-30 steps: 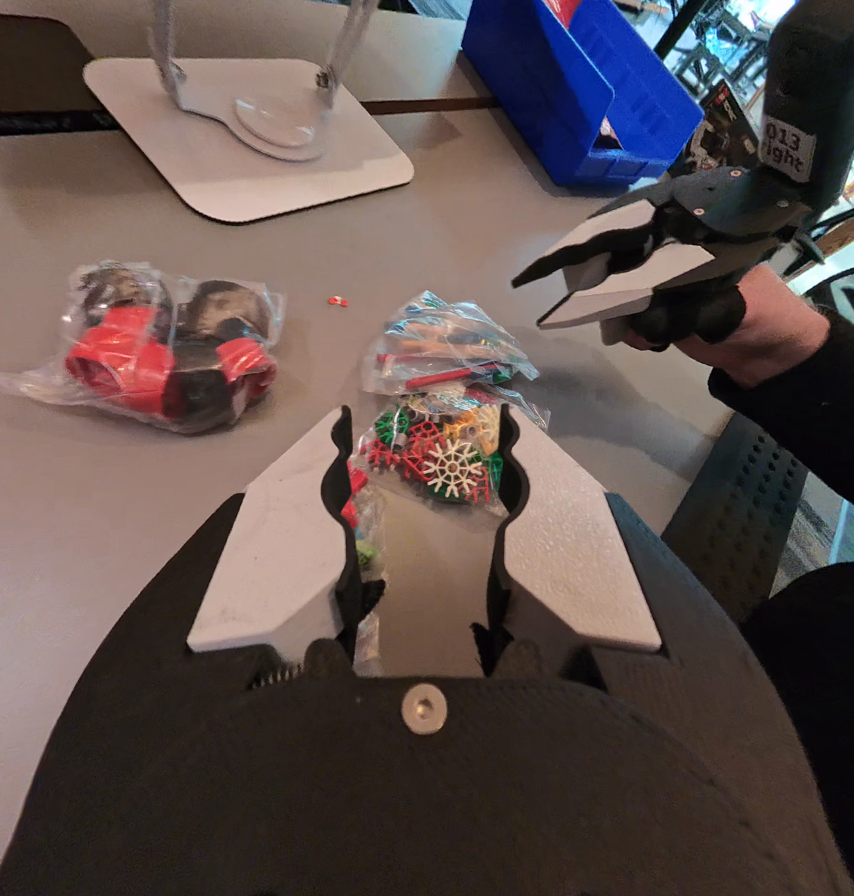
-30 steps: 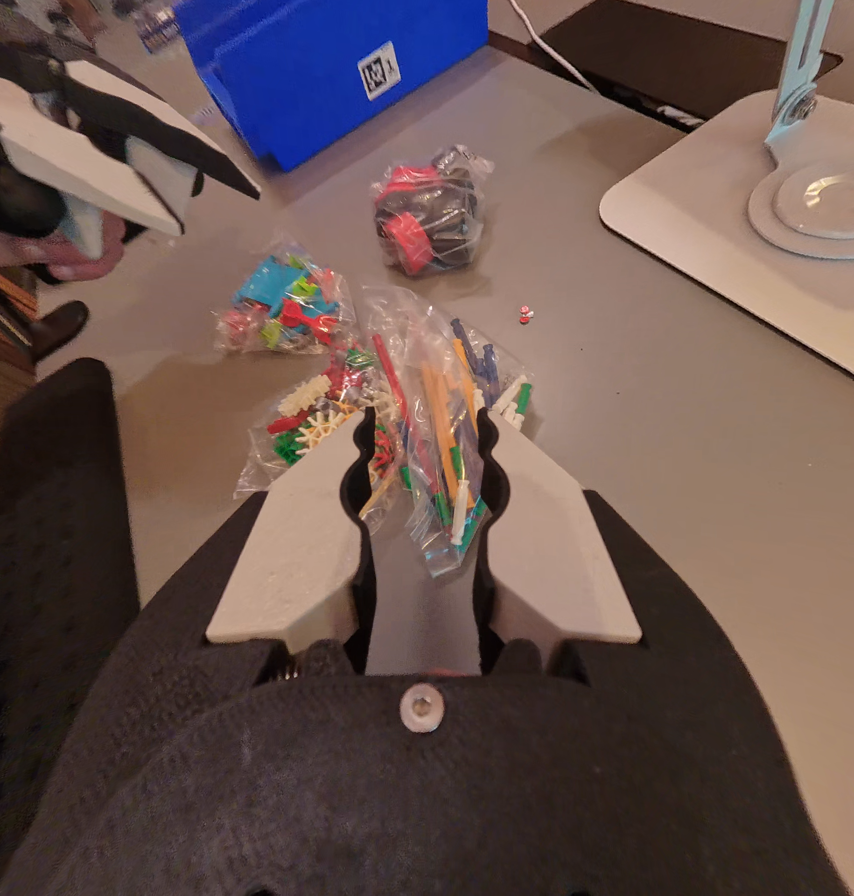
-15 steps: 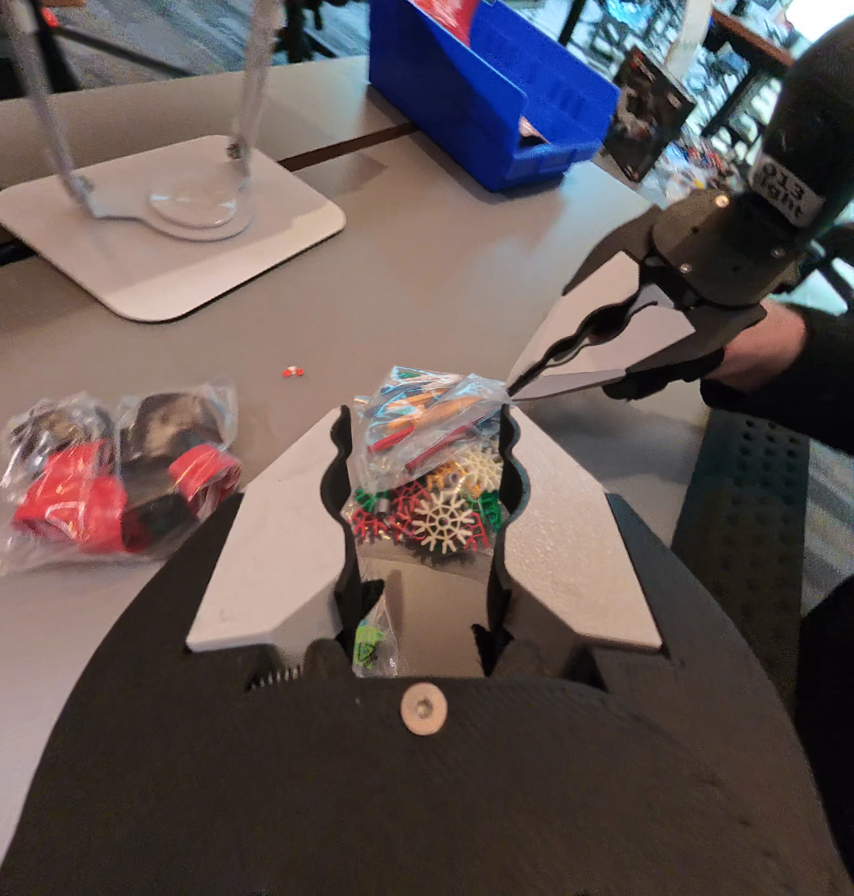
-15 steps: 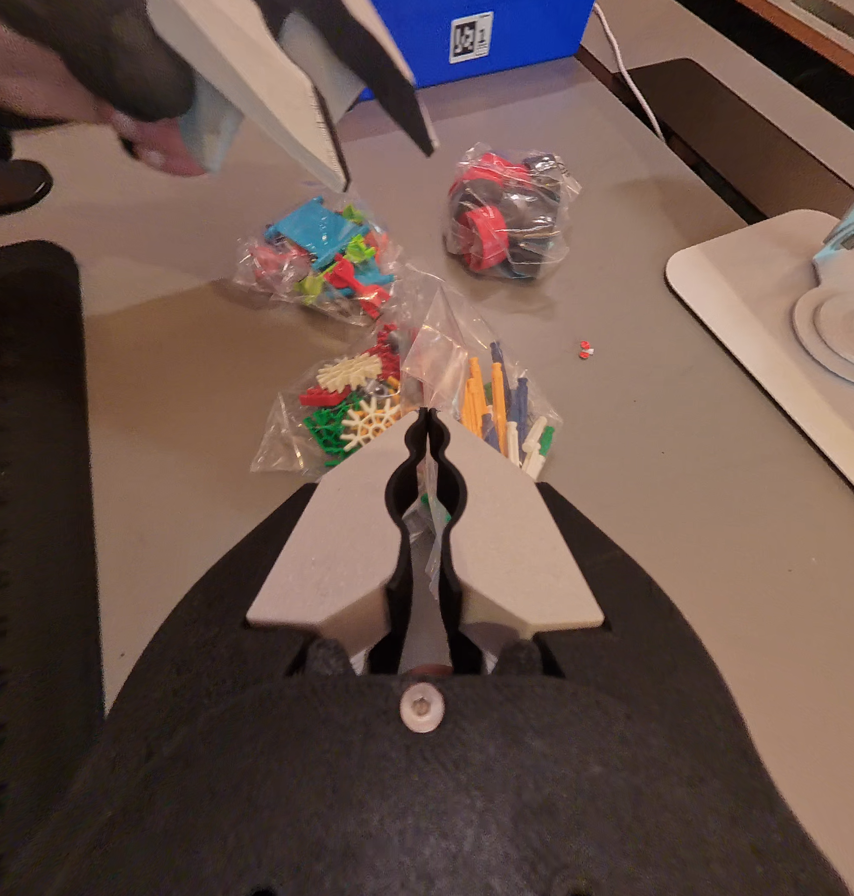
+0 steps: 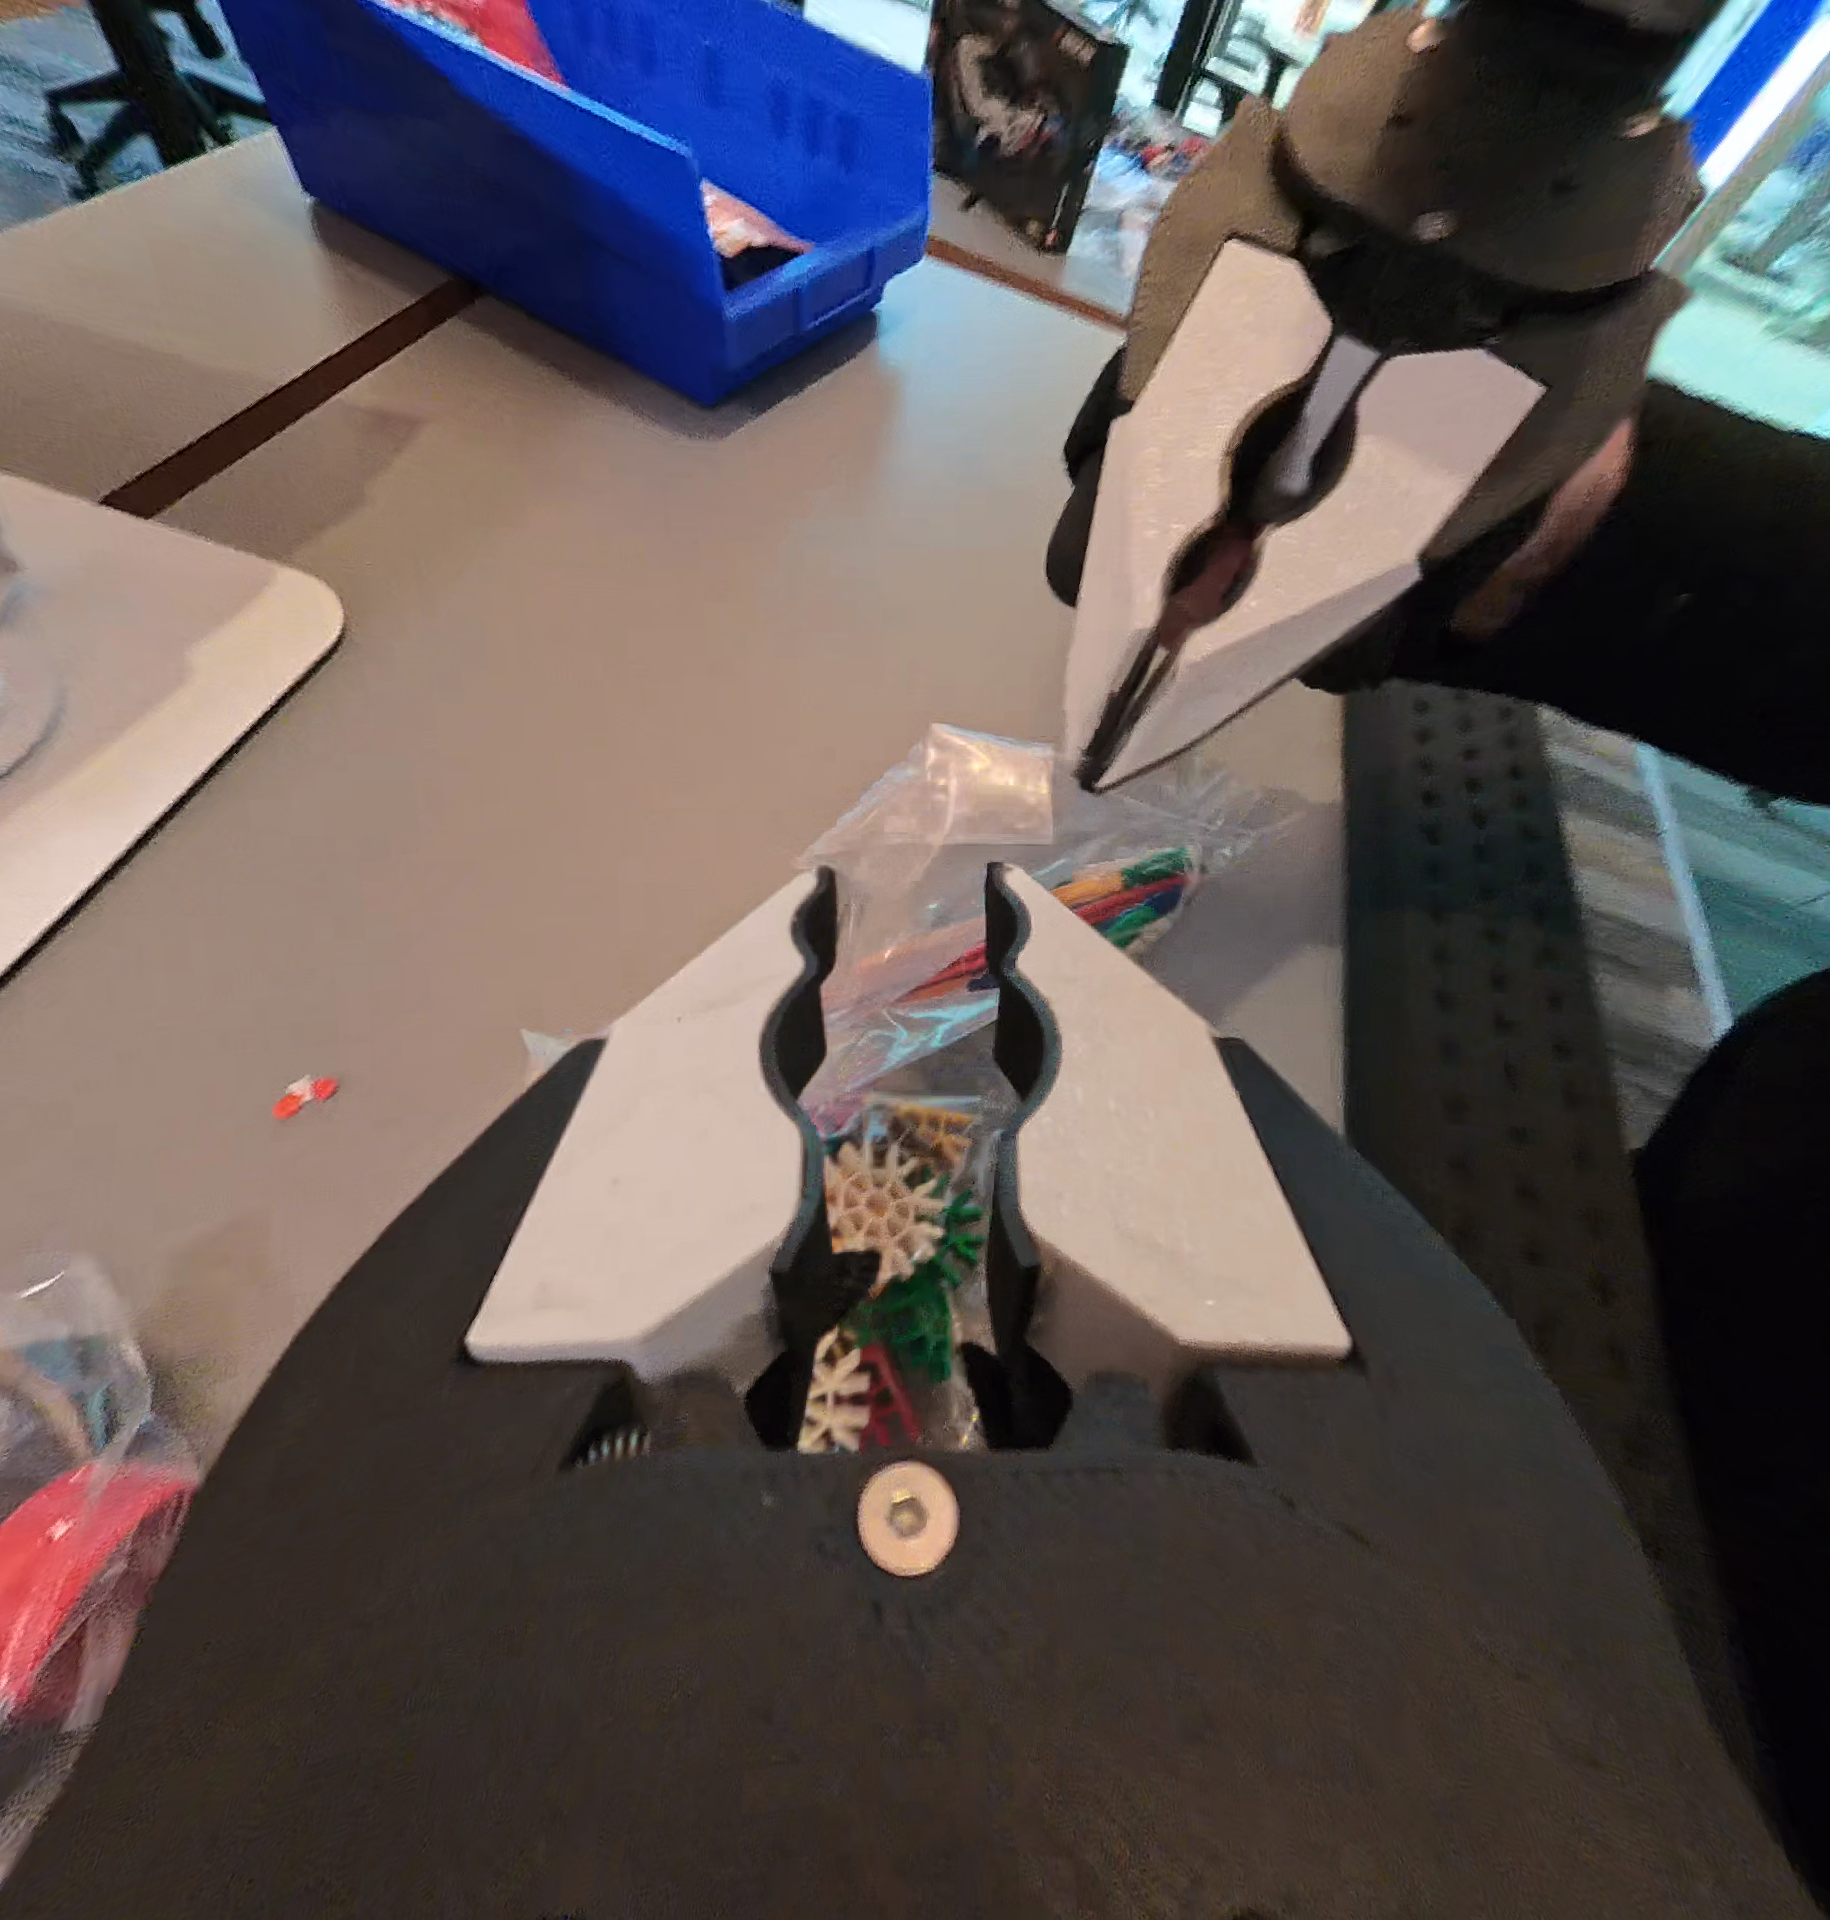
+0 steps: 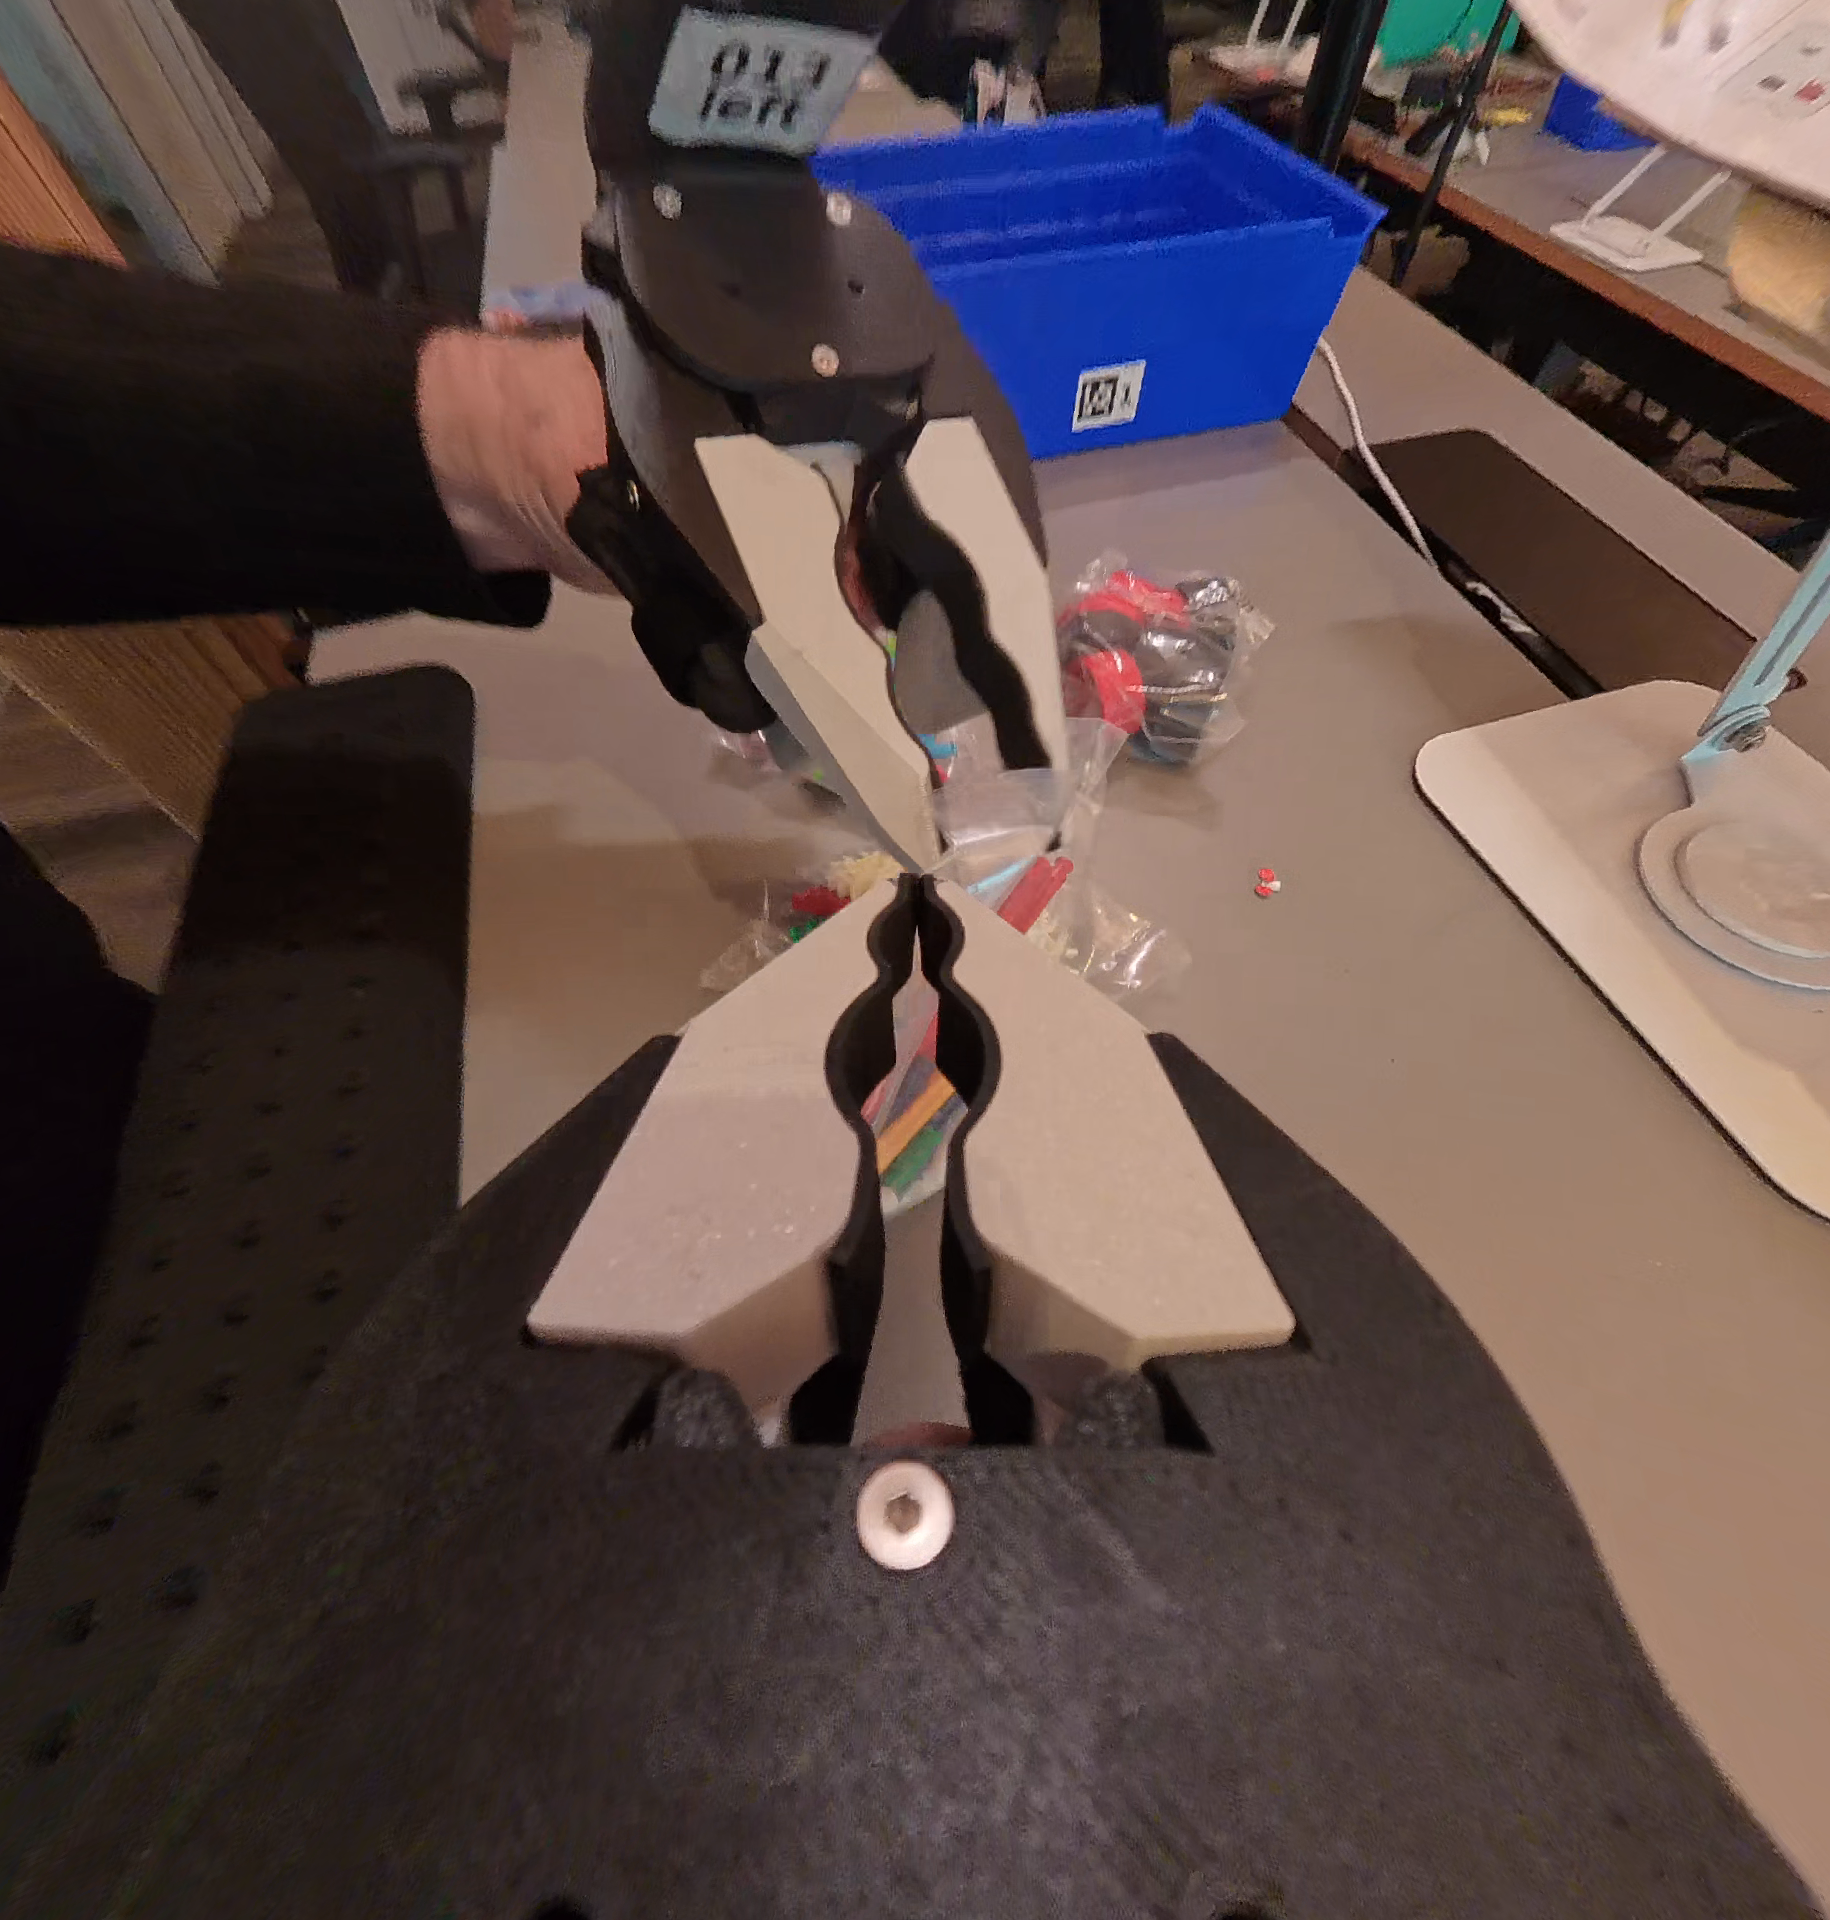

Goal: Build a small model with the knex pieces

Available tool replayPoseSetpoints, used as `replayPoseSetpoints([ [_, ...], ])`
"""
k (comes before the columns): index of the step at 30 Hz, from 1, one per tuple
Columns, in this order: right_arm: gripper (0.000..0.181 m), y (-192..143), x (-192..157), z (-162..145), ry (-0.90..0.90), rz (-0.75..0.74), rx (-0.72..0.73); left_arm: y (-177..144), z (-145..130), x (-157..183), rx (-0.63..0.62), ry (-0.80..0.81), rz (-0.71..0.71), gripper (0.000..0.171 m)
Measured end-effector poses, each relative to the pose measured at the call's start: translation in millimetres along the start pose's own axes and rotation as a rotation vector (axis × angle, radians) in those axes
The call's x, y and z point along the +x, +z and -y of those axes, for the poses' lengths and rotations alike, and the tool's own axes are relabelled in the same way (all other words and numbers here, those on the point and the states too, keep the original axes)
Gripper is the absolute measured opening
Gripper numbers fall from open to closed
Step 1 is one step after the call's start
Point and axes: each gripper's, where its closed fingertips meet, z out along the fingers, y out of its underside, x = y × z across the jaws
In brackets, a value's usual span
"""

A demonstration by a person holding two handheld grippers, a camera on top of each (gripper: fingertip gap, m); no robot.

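Right gripper (image 6: 916, 883) jaws pinched tight on top edge of rod bag (image 5: 994, 821), near side of blue bin (image 6: 1150, 260). Left gripper (image 5: 911, 894) jaws partly apart, straddling same bag, not clamped. Judgement: close squarely on plastic film, avoid rods.

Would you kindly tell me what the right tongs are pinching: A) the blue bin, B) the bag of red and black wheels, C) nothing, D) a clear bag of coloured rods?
D: the right tongs are shut on the top of the bag of rods, whose rods show between the fingers.
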Motion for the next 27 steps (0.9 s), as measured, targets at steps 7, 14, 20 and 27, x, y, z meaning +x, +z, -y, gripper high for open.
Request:
replayPoseSetpoints([
  [7,0.0,-36.4,20.4,22.6,0.153,0.034,0.149,-6.5,38.7,18.0,0.13,-0.044,-0.095,0.0],
  [14,0.04,-53.2,39.9,27.9,0.223,0.025,0.217,-20.8,69.6,16.1,0.278,-0.187,-0.164,0.0],
  [20,0.058,-54.4,41.9,23.6,0.321,0.102,0.232,-39.0,86.0,15.2,0.395,-0.224,-0.221,0.0],
  [27,0.0,-53.4,42.5,40.2,0.459,0.223,0.409,-49.1,99.3,10.2,0.533,-0.348,-0.3,0.0],
])
